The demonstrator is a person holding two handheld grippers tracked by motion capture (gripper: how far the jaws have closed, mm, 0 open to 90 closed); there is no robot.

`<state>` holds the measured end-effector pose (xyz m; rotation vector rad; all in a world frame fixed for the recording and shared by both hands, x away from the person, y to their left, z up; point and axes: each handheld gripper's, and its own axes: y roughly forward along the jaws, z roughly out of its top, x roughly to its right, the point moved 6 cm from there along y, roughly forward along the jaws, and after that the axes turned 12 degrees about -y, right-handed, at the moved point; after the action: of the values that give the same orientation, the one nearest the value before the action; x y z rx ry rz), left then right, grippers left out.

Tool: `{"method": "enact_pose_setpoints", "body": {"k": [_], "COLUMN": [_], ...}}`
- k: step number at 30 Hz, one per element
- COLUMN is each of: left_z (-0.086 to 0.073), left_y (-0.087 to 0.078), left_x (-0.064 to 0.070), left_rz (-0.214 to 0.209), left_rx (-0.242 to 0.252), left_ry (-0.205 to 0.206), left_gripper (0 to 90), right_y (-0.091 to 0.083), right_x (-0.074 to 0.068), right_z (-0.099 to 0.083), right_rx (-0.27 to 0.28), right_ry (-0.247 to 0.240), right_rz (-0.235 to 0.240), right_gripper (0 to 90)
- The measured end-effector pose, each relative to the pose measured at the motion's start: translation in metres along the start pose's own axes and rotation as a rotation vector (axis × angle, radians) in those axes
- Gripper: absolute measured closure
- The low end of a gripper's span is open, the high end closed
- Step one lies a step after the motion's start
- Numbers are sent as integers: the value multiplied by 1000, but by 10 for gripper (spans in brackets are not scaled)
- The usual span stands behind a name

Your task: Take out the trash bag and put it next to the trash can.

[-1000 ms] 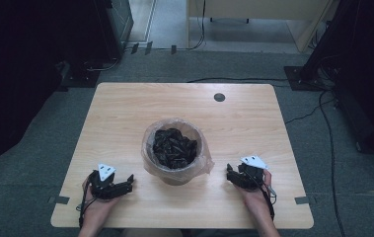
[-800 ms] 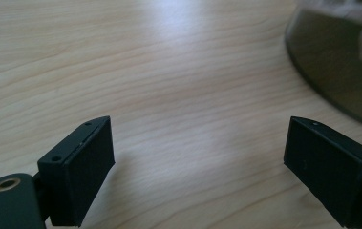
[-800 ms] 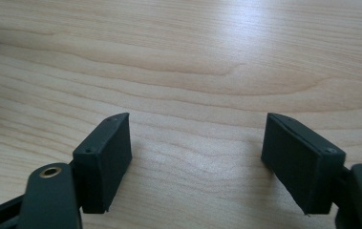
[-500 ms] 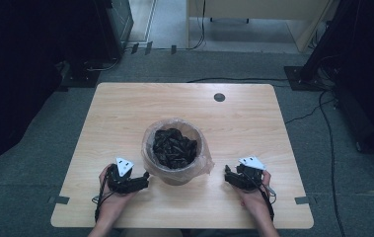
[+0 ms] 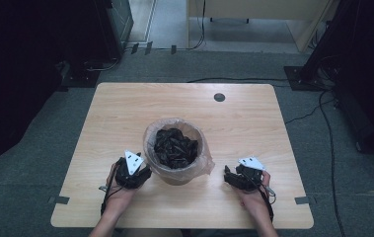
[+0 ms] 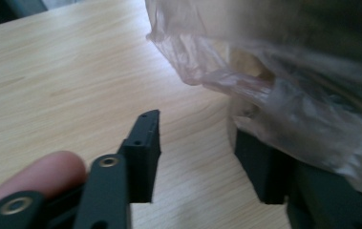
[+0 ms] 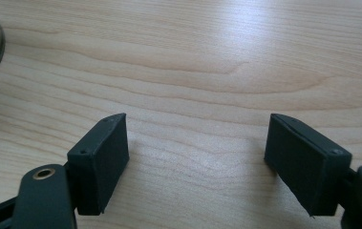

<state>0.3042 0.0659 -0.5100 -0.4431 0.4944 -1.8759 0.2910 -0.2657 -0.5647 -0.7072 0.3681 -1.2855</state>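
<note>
1 lined bin on 1 table, 2 grippers, left and right, fingers spread.

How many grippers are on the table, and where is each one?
2. The left gripper is against the near left side of the bin, its jaws open at the plastic liner. The right gripper rests open on the table, right of the bin.

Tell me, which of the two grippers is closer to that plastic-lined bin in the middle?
Left. The left gripper sits right against the bin, by its overhanging bag. The right gripper is apart from it, over bare table.
</note>
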Motion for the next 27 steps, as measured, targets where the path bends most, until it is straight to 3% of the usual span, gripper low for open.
{"method": "enact_pose_setpoints", "body": {"k": [2, 3, 4, 5, 9, 16, 21, 23, 24, 27], "left_z": [1, 2, 4, 9, 22, 36, 44, 48, 50, 56], "left_y": [-1, -2, -3, -6, -16, -31, -40, -45, -48, -55], "left_x": [1, 2, 2, 3, 4, 2, 2, 3, 4, 6], "left_rz": [-13, -23, -32, -53, -70, -91, -72, -72, -78, -87], "left_rx": [5, 8, 12, 25, 67, 116, 154, 170, 179, 198], "left_ry": [7, 14, 11, -7, -34, -72, -61, -57, -59, -63], "left_gripper": [690, 690, 773, 806, 893, 900, 900, 900, 900, 900], "right_y": [0, 0, -1, -1, -2, -3, -5, -7, -9, -10], "right_x": [0, -1, -3, -5, -7, -8, -13, -22, -34, -46], "right_z": [0, 0, 0, 0, -1, -1, 0, 1, 2, 3], "right_rx": [1, 2, 4, 7, 7, 9, -14, -15, -13, -8], "right_ry": [-1, -6, -20, -29, -34, -40, -25, -39, -54, -68], "right_rz": [3, 9, 22, 30, 35, 25, 39, 70, 96, 116], "right_gripper": [231, 230, 230, 230, 230, 231, 258, 258, 248, 240]}}
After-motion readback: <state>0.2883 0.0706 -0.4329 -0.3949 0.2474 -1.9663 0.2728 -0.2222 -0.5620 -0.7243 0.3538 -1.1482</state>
